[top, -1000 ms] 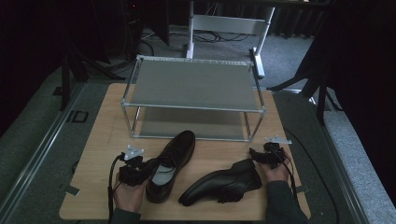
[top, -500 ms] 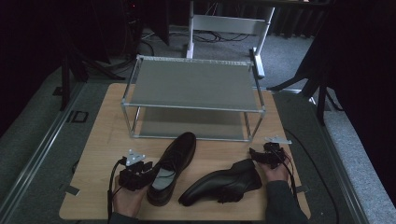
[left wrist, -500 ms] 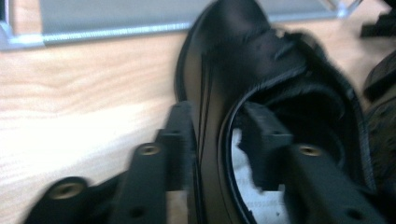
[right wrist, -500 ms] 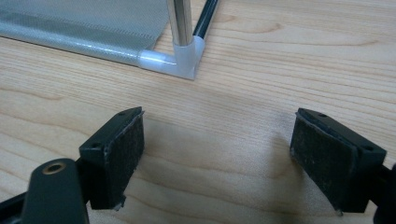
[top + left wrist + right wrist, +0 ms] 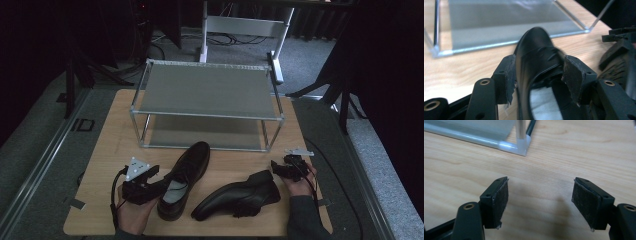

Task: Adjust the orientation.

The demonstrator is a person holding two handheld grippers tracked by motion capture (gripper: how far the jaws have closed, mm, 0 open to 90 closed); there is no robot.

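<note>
step in hand: two black dress shoes lie on the wooden table [image 5: 110, 150] in front of a two-tier metal rack [image 5: 207, 90]; my reading is that the shoes are meant for the rack and that the pick-up of the left one is being set or reset.
left shoe: upright [image 5: 182, 177], toe toward the rack, just short of its lower shelf; in the left gripper view the shoe [image 5: 536, 55] sits between the jaws.
right shoe: tipped on its side [image 5: 237, 196], toe toward the person, heel close to the right gripper.
left gripper: at the collar of the left shoe [image 5: 150, 184]; its jaws have just been opening and stand apart either side of the shoe's opening. the left pad [image 5: 507, 77] lies against or just beside the outer wall, the right pad [image 5: 572, 77] is clear of it. no clamp.
right gripper: just beyond the heel of the tipped shoe [image 5: 280, 169]; its jaws have just been closing a little yet are wide apart, with bare table between them and a rack foot [image 5: 522, 145] ahead.
next move: likely close the left jaws on one side wall of the collar, lift, and carry the shoe toe-first onto a shelf; the tipped shoe needs righting or a heel grip.
writing: no brand, label or lettering can be read on shoes, rack or table.
</note>
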